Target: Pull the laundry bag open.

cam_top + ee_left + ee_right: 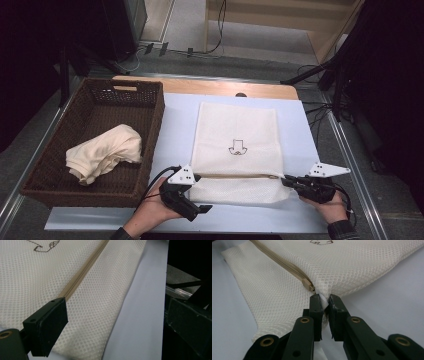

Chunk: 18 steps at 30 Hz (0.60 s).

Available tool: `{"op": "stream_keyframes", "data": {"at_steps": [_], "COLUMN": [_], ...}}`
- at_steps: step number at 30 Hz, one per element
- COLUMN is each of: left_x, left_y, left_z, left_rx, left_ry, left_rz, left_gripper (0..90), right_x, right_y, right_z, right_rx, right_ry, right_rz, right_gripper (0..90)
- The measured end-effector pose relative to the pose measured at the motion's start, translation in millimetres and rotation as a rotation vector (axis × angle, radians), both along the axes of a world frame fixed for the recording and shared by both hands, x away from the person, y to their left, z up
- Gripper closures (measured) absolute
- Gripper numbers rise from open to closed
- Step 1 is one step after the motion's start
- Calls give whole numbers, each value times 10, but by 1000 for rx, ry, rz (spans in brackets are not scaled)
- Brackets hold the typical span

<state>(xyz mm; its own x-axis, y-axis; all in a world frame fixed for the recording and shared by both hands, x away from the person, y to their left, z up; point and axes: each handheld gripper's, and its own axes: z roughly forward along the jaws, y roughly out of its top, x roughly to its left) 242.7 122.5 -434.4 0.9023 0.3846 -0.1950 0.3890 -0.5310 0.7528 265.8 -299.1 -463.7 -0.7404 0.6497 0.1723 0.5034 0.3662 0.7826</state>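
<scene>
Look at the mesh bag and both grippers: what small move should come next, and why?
Probably the left gripper should take the zip pull and draw it along the zip. The right gripper pinches the mesh bag edge beside the zip pull, the zip looks closed, and a cloth waits in the basket.

Showing cream-white honeycomb weave on the mesh bag (235,135), with a beige zipper (287,265) and a small dark outline print (236,148). Lying pale yellow in the dark brown wicker basket (150,120): a cloth (102,152). Covering the bench: a light lavender-blue mat (175,135).
</scene>
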Motion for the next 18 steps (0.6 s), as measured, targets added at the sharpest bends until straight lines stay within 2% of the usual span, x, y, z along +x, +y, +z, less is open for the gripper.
{"op": "stream_keyframes", "data": {"at_steps": [2,5,9,13,18], "left_x": [4,15,51,104,139], "left_y": [-12,-82,-156,-226,-315], "left_z": [2,26,48,60,74], "left_rx": [-5,6,-9,-6,-23], "left_ry": [-3,-33,-62,-61,-66], "left_rz": [0,-10,-15,-26,-33], "left_gripper": [52,71,131,144,184], "right_x": [2,10,3,-8,-30], "right_y": [11,19,42,60,86], "right_z": [18,26,34,55,86], "right_rx": [11,22,24,19,19], "right_ry": [1,3,4,-14,-24], "right_rz": [2,9,18,28,33], "right_gripper": [827,827,827,827,828]}}
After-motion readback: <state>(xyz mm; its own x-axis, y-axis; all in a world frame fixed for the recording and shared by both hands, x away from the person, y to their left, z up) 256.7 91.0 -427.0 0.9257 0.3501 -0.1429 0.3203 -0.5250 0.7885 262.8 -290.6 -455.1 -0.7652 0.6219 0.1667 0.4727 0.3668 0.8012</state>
